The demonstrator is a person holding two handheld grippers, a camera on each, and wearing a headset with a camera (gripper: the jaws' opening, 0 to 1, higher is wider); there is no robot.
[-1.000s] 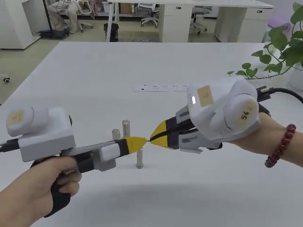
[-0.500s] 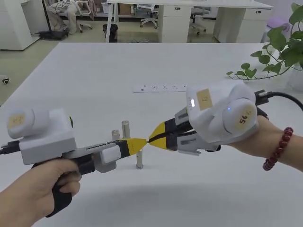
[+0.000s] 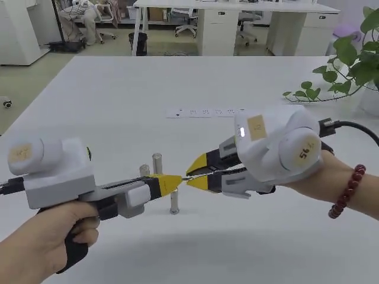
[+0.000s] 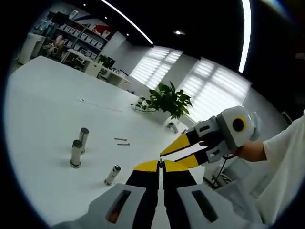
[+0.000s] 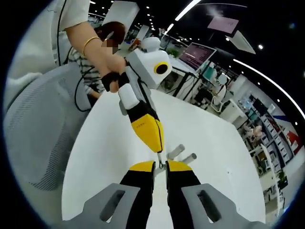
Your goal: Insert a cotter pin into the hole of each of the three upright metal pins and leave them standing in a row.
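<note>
Currently: cotter pin held between the two gripper tips, above the white workbench (image 3: pixel 177 89)
Jaws of the left gripper (image 3: pixel 170 181) pressed together on a thin grey metal cotter pin (image 5: pixel 159 156); its free end lies between the spread jaws of the right gripper (image 3: pixel 192 176). Three short silver upright metal pins (image 3: pixel 157 161) stand on the bench just below the tips. Two spare cotter pins (image 4: pixel 120 139) lie beyond them

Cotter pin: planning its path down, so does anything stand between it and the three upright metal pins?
Nothing visible does. The cotter pin juts from the left gripper, with open air down to the metal pins.
</note>
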